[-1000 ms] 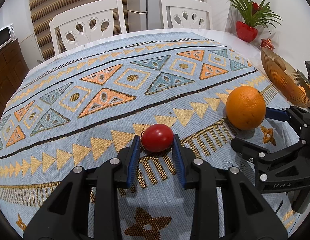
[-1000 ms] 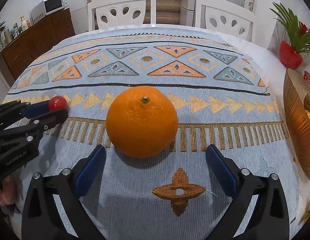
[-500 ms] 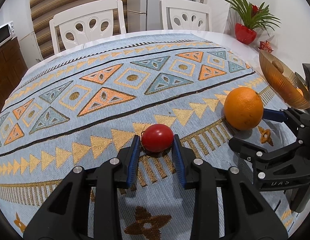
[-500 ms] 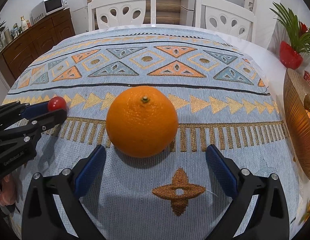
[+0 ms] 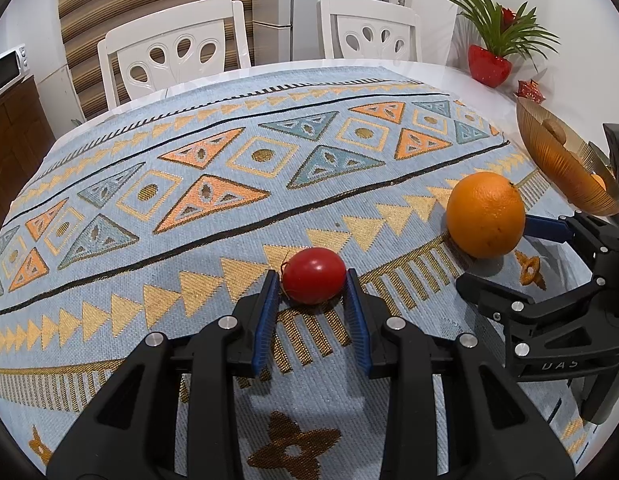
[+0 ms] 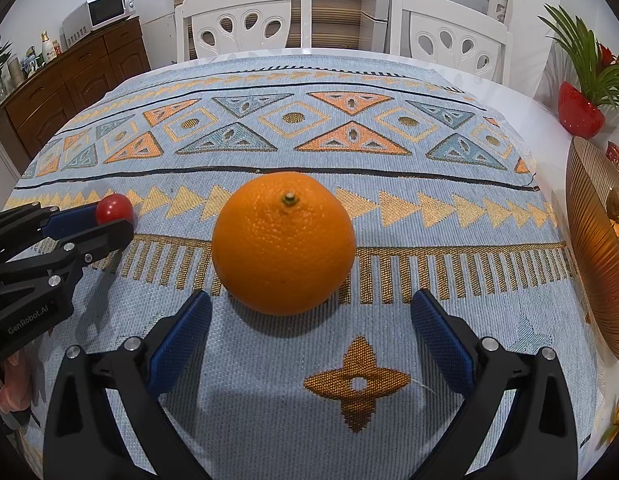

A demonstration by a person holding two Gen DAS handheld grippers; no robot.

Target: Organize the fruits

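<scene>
A small red tomato (image 5: 313, 275) lies on the patterned blue cloth (image 5: 229, 216). My left gripper (image 5: 312, 282) is shut on the tomato, its blue pads touching both sides. A large orange (image 6: 283, 242) stands stem up just beyond my right gripper (image 6: 309, 304). That gripper is open wide, and its pads are clear of the peel on either side. In the left wrist view the orange (image 5: 485, 216) sits to the right, with the right gripper's fingers around its near side. In the right wrist view the tomato (image 6: 113, 208) shows at far left. An amber ribbed bowl (image 6: 589, 248) at the right edge holds some fruit.
Two white chairs (image 5: 173, 56) stand behind the table. A red pot with a green plant (image 5: 489, 68) sits at the back right, behind the bowl (image 5: 557, 168). A wooden sideboard with a microwave (image 6: 99, 12) is at the left. A hand (image 6: 13, 384) shows at the lower left.
The left wrist view has shifted very slightly. Both fruits and both grippers keep their places.
</scene>
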